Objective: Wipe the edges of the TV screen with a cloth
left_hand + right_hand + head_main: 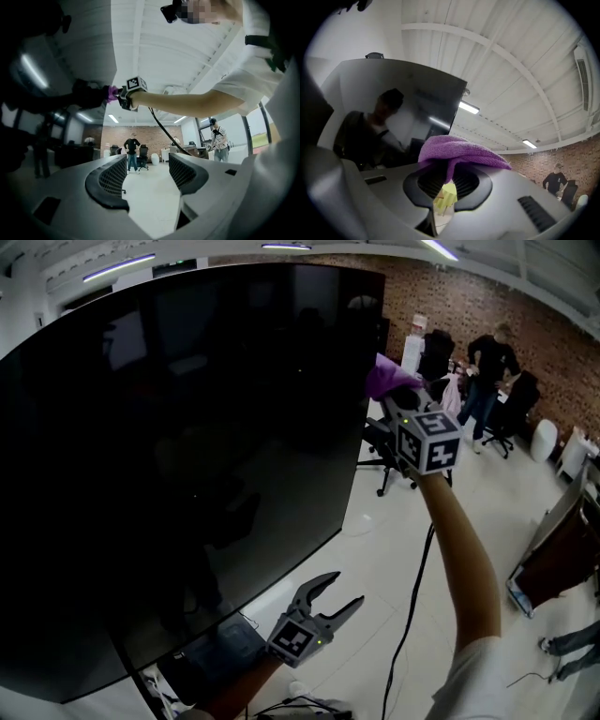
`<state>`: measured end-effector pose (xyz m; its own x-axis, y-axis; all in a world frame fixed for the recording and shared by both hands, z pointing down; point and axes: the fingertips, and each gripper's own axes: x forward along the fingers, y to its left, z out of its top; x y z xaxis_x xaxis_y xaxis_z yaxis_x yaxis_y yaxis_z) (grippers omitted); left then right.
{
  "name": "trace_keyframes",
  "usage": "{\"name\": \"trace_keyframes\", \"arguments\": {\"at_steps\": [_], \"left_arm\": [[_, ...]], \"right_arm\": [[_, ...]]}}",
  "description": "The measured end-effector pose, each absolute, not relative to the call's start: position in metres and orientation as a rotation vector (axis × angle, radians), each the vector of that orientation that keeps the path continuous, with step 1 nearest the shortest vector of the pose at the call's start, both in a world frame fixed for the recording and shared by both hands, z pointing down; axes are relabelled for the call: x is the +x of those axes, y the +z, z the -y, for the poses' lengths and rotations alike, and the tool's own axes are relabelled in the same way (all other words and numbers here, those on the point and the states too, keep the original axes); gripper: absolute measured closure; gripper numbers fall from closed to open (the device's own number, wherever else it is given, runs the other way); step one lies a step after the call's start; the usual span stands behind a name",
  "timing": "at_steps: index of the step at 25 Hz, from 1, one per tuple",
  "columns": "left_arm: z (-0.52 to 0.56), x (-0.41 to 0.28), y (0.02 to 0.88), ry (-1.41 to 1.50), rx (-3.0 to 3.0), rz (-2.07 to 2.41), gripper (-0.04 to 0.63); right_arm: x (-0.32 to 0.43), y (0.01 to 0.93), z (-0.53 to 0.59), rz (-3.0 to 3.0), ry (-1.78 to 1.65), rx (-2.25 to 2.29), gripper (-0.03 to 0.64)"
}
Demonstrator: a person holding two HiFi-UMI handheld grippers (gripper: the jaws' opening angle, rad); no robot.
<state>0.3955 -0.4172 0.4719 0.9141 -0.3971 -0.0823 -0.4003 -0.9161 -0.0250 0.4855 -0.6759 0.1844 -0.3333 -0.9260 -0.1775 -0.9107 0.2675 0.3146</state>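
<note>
A large dark TV screen [178, 456] fills the left of the head view. My right gripper [396, 395] is raised beside the screen's right edge, near its upper corner, and is shut on a purple cloth [387, 377]. In the right gripper view the purple cloth [457, 152] bunches over the closed jaws, with the TV screen [398, 117] just beyond. My left gripper [336, 598] hangs low by the screen's bottom right, open and holding nothing; its fingers [110, 180] stand well apart in the left gripper view.
A black cable [412, 615] runs down over the white floor [394, 549]. Office chairs [506, 413] and a standing person [487, 371] are at the far right by a brick wall [525, 324]. A dark stand [558, 549] is at the right edge.
</note>
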Motion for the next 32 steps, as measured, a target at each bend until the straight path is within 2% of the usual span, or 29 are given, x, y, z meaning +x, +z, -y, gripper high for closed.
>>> {"name": "trace_keyframes", "arguments": {"at_steps": [13, 20, 25, 32], "left_arm": [[0.422, 0.382, 0.514, 0.173, -3.091, -0.759, 0.328], [0.425, 0.369, 0.533, 0.127, -3.092, -0.877, 0.328], [0.417, 0.339, 0.549, 0.103, -3.087, -0.987, 0.328], [0.41, 0.313, 0.547, 0.087, -3.044, -1.192, 0.328]], "right_arm": [[0.487, 0.502, 0.686, 2.469, -0.056, 1.617, 0.566], [0.492, 0.638, 0.683, 2.357, 0.279, 1.598, 0.566], [0.484, 0.696, 0.671, 2.312, 0.45, 1.61, 0.566], [0.466, 0.711, 0.645, 2.36, 0.471, 1.593, 0.571]]}}
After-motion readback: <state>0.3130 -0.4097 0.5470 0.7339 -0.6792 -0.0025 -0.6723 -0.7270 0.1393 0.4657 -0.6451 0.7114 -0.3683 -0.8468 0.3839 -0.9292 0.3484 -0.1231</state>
